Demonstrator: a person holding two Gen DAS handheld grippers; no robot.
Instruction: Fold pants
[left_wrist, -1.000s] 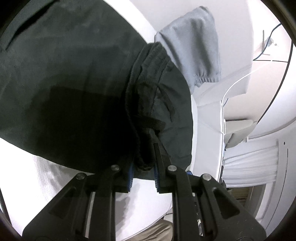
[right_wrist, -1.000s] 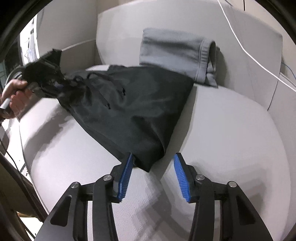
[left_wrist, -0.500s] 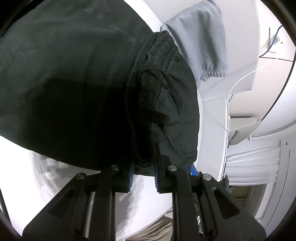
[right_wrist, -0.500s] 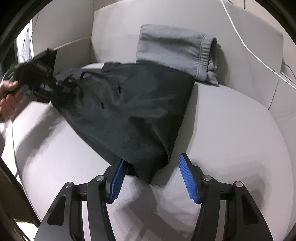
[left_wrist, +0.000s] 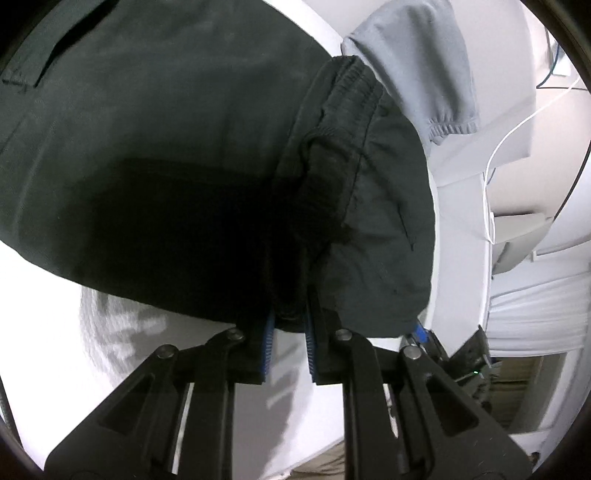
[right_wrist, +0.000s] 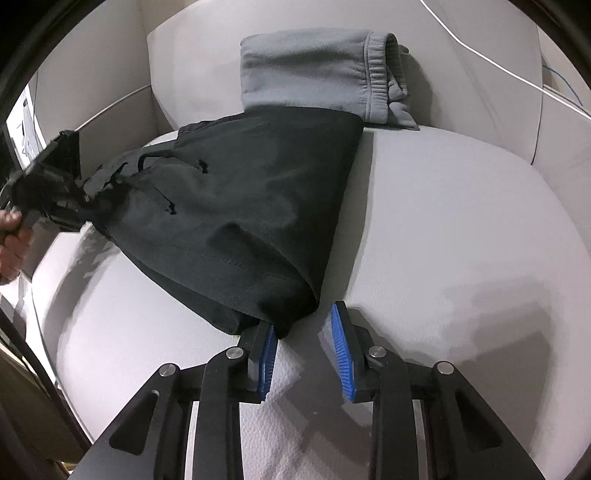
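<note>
- Black pants (right_wrist: 240, 206) lie on a pale cushion (right_wrist: 461, 229), spread into a wide wedge, partly lifted at the left end.
- Their far edge overlaps a grey garment (right_wrist: 314, 74) that sits bunched against the backrest (right_wrist: 192, 55), touching it.
- Left gripper (left_wrist: 288, 332) is clamped tight on the bunched waistband (left_wrist: 332, 147); elastic ribbing and fabric sit pinched between the blue pads (left_wrist: 269, 343).
- In the right wrist view that same gripper shows at far left, with the person's hand (right_wrist: 13, 243) on it, holding the waist end up off the cushion.
- Right gripper (right_wrist: 304, 350) is at the near corner of the pants, jaws closing. The corner tip lies against the left pad (right_wrist: 267, 362); the right pad (right_wrist: 341, 358) is apart from the cloth, so no grip there yet.
- Done, by my read: the pants look doubled already, one layer over another along the near edge, with the pocket slit (right_wrist: 166, 195) facing up. Cannot tell whether the legs are matched neatly.
- Left: secure the near corner, then carry one end over the other to shorten the bundle, then flatten it.
- Task looks around the middle: no compact fold yet, the cloth is loose and wrinkled near the waist.
- Risk: the right jaws may catch only the top layer at that corner, which would pull the layers apart.
- White cable (right_wrist: 498, 66) runs over the backrest, well clear of the pants.
</note>
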